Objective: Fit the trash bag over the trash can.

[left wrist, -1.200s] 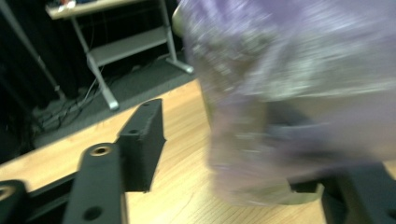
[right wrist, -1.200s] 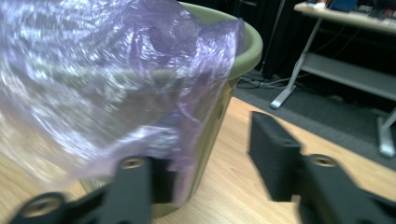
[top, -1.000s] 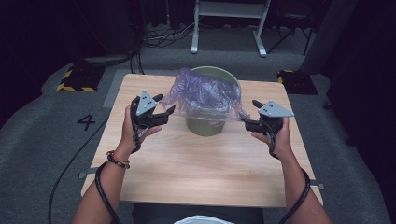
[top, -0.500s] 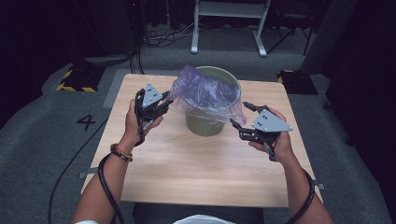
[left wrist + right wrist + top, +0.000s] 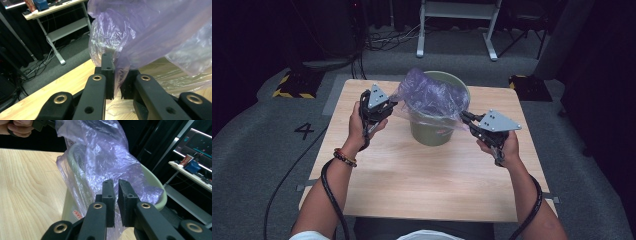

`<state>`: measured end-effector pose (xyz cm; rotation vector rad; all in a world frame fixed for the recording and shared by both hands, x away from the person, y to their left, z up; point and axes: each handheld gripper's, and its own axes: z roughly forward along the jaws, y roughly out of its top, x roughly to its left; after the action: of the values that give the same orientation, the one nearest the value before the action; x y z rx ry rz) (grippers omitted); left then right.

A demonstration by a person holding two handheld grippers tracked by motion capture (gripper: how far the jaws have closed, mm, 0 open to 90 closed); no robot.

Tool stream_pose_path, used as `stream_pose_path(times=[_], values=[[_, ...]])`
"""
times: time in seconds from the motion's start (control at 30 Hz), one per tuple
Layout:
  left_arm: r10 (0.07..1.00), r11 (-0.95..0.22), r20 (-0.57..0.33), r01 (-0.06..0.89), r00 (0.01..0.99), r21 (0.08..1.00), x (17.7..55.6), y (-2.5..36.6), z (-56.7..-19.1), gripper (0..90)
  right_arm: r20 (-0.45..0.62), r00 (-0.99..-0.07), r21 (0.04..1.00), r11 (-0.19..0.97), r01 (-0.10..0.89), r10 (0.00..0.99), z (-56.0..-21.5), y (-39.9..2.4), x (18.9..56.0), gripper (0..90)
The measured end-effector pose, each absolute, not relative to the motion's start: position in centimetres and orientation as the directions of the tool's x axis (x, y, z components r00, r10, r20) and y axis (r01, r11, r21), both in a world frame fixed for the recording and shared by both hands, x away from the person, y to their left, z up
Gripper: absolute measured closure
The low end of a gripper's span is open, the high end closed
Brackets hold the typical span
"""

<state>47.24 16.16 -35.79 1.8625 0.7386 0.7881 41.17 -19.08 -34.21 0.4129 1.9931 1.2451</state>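
A: Where is the purple plastic bag (image 5: 429, 95)?

B: It sits in and over the green bucket (image 5: 434, 131), which stands near the far middle of the wooden surface (image 5: 412, 175). The film is thin, see-through and crinkled, bunched high above the bucket's rim.

A: And the claws?

B: The left claw (image 5: 388, 107) has just been closing and now pinches the bag's left edge; in the left gripper view the film (image 5: 150, 37) runs down between the nearly meeting black jaws. The right claw (image 5: 465, 118) has also just been closing. Its jaws stand a narrow slit apart on the bag's right edge (image 5: 100, 170), and film shows in that slit.

A: How are the hands posed?

B: The left hand (image 5: 362, 125) is raised beside the bucket, its claw pointing right toward the bag. The right hand (image 5: 504, 147) sits lower, its claw pointing left and up at the rim. Both forearms come in from the near edge, cables trailing.

A: Anything hard to make out?

B: The bucket's inside is veiled by the plastic, and a red label (image 5: 78, 214) on its wall is too small to read.
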Motion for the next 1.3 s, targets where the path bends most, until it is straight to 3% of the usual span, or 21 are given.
stream_pose_path(times=[0.07, 0.13, 0.23, 0.37, 0.43, 0.5, 0.67, 0.97, 1.3], values=[[0.765, -0.369, 0.203, 0.156, 0.612, 0.916, 47.4, 16.0, -35.8, 84.1, -0.414, -0.674, 0.873, 0.478, -0.103, 0.611, -34.3, -19.1, 41.2, 79.7], [0.762, -0.368, 0.202, 0.155, 0.615, 0.917, 47.3, 15.9, -35.8, 84.9, -0.386, -0.685, 0.887, 0.452, -0.092, 0.618, -34.2, -19.1, 41.3, 60.4], [0.756, -0.375, 0.209, 0.149, 0.62, 0.915, 47.2, 15.7, -35.7, 86.1, -0.371, -0.721, 0.893, 0.439, -0.104, 0.585, -33.9, -19.0, 40.9, 47.8], [0.755, -0.376, 0.212, 0.145, 0.62, 0.915, 47.3, 15.5, -35.5, 86.1, -0.417, -0.731, 0.865, 0.482, -0.138, 0.54, -33.7, -17.9, 40.3, 41.4], [0.755, -0.372, 0.21, 0.143, 0.621, 0.917, 47.3, 15.4, -35.4, 86.1, -0.444, -0.712, 0.842, 0.524, -0.125, 0.544, -33.8, -17.2, 40.5, 48.4], [0.756, -0.372, 0.211, 0.142, 0.62, 0.917, 47.3, 15.4, -35.2, 86.0, -0.47, -0.682, 0.825, 0.553, -0.114, 0.56, -33.9, -17.0, 40.9, 67.5], [0.756, -0.373, 0.218, 0.133, 0.617, 0.918, 47.4, 15.4, -34.8, 85.3, -0.468, -0.646, 0.821, 0.567, -0.066, 0.603, -33.9, -17.6, 42.1, 88.3], [0.776, -0.383, 0.222, 0.162, 0.59, 0.91, 49.0, 15.6, -34.8, 84.5, -0.298, -0.582, 0.916, 0.398, 0.049, 0.757, -33.2, -20.4, 45.1, 89.7], [0.802, -0.391, 0.193, 0.253, 0.565, 0.885, 51.6, 15.6, -36.4, 84.2, -0.189, -0.495, 0.921, 0.328, 0.211, 0.848, -34.2, -22.1, 49.8, 89.6]])
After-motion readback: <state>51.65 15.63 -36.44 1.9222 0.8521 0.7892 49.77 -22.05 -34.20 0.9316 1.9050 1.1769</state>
